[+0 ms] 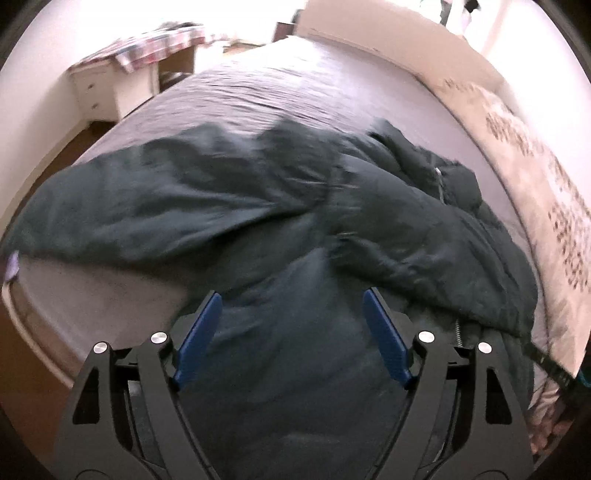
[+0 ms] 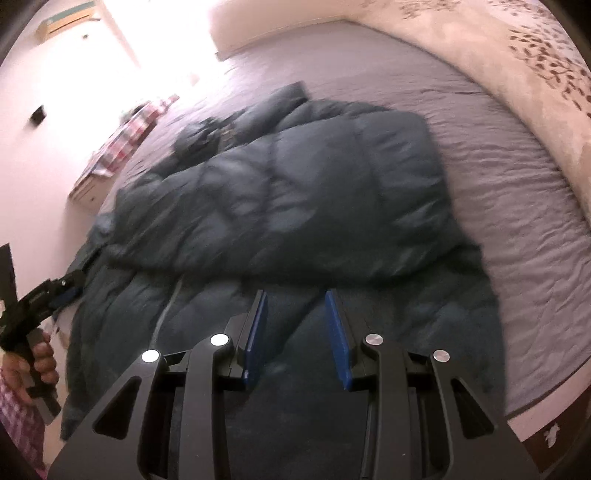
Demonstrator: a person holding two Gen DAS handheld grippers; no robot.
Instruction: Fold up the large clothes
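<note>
Left tongs agape | right tongs agape | jacket beneath both

A dark green padded jacket lay blurred across the near half of a bed with a grey sheet. The left gripper hung over it, jaws spread wide with nothing between its blue pads. A patterned quilt lay right, and a white cabinet stood far left.

Bed: grey sheet, wrinkled
Blanket: cream, leaf-patterned, along the bed's edge
Desk: white drawers, checked cloth on top
Wall: air conditioner
</note>
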